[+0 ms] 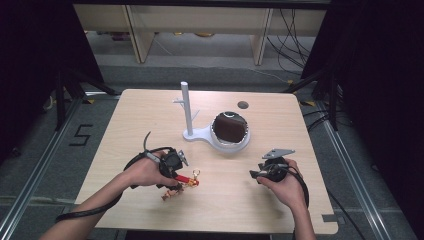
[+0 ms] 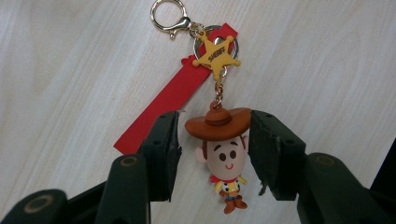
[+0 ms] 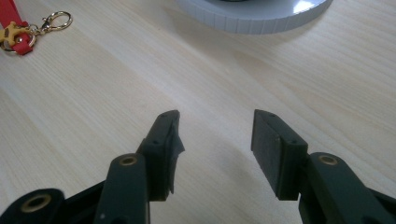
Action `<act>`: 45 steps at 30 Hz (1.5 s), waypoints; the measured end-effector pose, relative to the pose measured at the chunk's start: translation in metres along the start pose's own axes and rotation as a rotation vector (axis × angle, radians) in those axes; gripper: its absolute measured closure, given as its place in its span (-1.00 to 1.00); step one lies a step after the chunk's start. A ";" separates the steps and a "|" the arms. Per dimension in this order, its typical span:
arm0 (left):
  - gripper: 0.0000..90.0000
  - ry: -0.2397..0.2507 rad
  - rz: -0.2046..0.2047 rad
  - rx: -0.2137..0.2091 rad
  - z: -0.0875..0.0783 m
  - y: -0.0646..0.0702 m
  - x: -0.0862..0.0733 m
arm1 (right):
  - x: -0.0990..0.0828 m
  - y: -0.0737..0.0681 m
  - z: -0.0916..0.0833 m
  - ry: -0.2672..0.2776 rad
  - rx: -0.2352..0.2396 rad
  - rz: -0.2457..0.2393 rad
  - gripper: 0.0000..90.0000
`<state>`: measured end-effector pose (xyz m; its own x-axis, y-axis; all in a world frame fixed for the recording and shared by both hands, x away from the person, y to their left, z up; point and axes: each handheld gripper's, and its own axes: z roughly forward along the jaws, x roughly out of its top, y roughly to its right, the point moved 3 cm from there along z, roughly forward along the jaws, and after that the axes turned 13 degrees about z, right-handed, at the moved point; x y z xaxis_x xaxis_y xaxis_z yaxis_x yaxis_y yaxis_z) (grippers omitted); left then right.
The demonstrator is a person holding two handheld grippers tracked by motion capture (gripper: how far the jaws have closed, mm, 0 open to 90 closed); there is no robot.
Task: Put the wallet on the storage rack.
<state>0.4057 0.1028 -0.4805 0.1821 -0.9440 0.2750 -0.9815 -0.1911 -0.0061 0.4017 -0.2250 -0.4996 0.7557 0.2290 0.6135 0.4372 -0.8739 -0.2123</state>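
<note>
Cowboy-figure keychain, lying on the table near-left: bracketed by the left hand-held gripper, jaws apart, grasp and lift outstanding; right hand-held gripper, near-right, open and empty.

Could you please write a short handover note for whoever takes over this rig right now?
Left tongs: open, straddling the cowboy figure of the keychain, whose hat brim nearly spans the gap; no firm grip.
Right tongs: open, empty, low over the table.
Keychain: flat on the table, with red strap, star badge and clasp ring.
White peg stand: upright behind, nothing hanging on it; a dark brown object sits on its base.
Done: left tongs lined up.
Left: probably close, lift, hang the keychain.
</note>
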 end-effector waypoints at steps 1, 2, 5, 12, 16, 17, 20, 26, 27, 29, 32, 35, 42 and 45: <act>0.16 -0.006 -0.002 -0.002 0.000 0.000 0.001 | -0.001 -0.001 0.000 -0.008 0.003 0.013 0.17; 0.16 -0.008 0.005 -0.003 0.001 0.000 0.001 | -0.001 -0.002 0.002 0.006 0.006 0.019 0.16; 0.16 -0.009 0.009 -0.007 0.002 0.000 0.003 | 0.000 -0.001 0.003 0.011 0.003 -0.007 0.16; 0.15 -0.018 0.017 -0.007 0.006 0.002 0.008 | -0.002 -0.003 0.003 -0.022 0.005 0.012 0.16; 0.15 -0.026 0.027 -0.006 0.009 0.001 0.011 | -0.002 -0.003 0.003 -0.022 0.006 0.009 0.15; 0.15 -0.027 0.029 -0.005 0.010 0.001 0.011 | -0.002 -0.003 0.003 -0.022 0.006 0.009 0.15; 0.14 -0.033 0.032 -0.004 0.012 0.001 0.013 | -0.002 -0.003 0.005 -0.003 0.007 -0.001 0.15; 0.15 -0.047 0.040 -0.006 0.015 0.001 0.017 | -0.002 -0.002 0.005 -0.020 0.012 -0.015 0.14; 0.15 -0.049 0.041 -0.005 0.016 0.001 0.017 | -0.002 -0.003 0.005 -0.022 0.013 -0.012 0.14; 0.15 -0.053 0.047 -0.004 0.018 0.000 0.019 | -0.003 -0.004 0.005 -0.032 0.013 0.006 0.14; 0.15 -0.062 0.058 0.001 0.020 0.000 0.021 | -0.003 -0.003 0.007 -0.020 0.014 -0.013 0.14; 0.17 -0.061 0.061 0.011 0.022 0.000 0.023 | -0.004 -0.005 0.007 -0.024 0.017 0.009 0.13; 0.20 -0.068 0.078 0.010 0.027 0.000 0.026 | -0.004 -0.004 0.007 -0.037 0.019 0.004 0.12; 0.21 -0.068 0.080 0.012 0.028 0.000 0.027 | -0.005 -0.003 0.009 -0.031 0.017 -0.009 0.11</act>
<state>0.4120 0.0696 -0.5004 0.1075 -0.9723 0.2077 -0.9924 -0.1177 -0.0371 0.4012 -0.2198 -0.5084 0.7664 0.2499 0.5918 0.4519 -0.8645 -0.2201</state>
